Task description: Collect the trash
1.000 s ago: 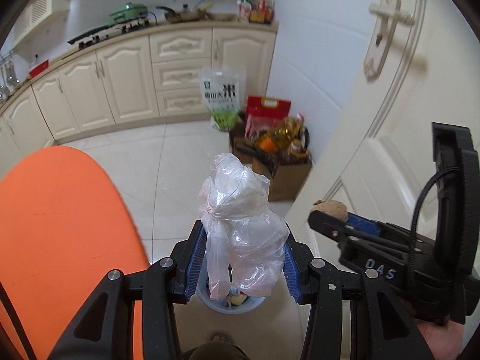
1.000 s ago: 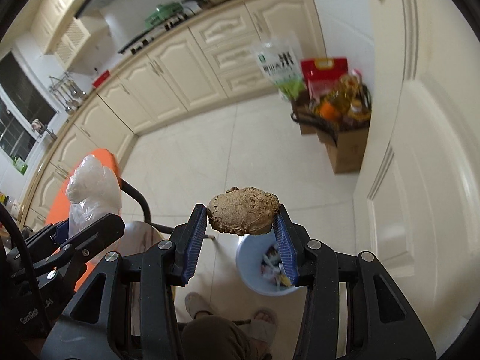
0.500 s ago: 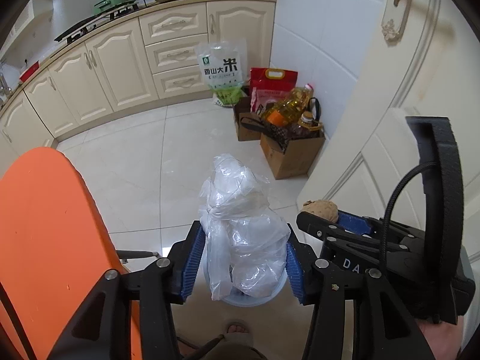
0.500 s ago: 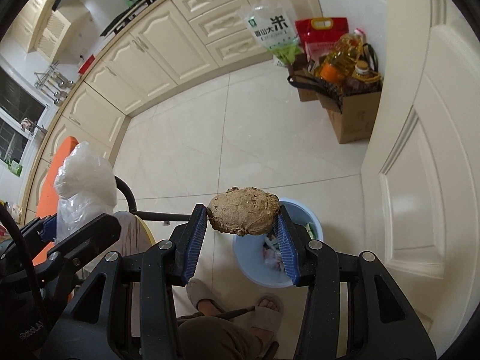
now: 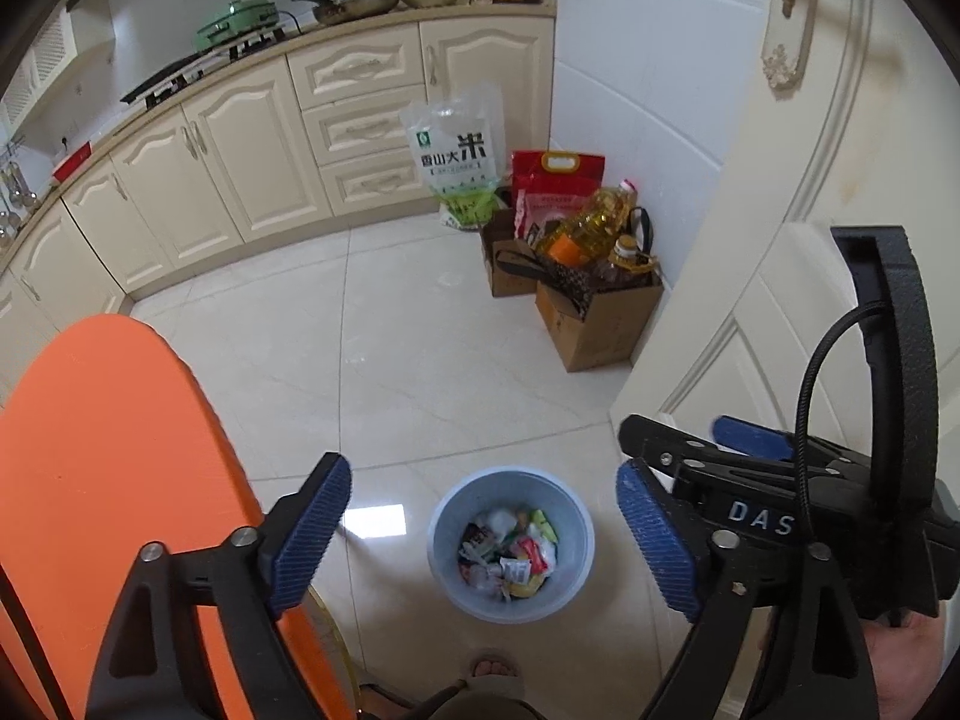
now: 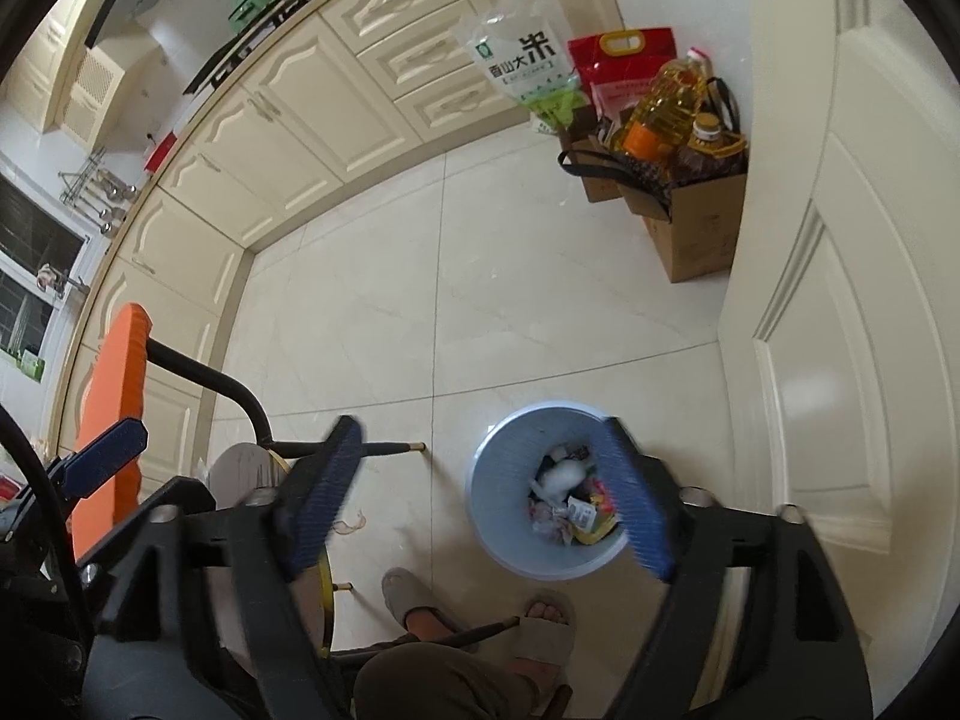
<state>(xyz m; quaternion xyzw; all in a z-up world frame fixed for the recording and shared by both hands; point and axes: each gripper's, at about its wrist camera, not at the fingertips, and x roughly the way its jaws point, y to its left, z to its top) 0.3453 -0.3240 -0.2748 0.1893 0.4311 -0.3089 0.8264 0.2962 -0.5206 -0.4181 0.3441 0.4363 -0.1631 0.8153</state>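
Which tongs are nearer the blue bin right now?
Hard to call. Left tongs sit straight above the bin; right tongs are above it too, bin toward one finger.

The round pale-blue plastic waste bin (image 5: 511,546) stands upright on the cream tiled floor, open-topped, with no lid. In the left wrist view it sits at 6 o'clock from frame centre; in the right wrist view the same bin (image 6: 487,480) sits at about 5 o'clock. The bin is partly filled. Its contents form a loose pile of mixed trash (image 5: 509,553): crumpled wrappers in white, red, yellow and green, lying below the rim. In the right wrist view a whitish, blurred lump (image 6: 561,476) shows at the 12 o'clock side of the pile.
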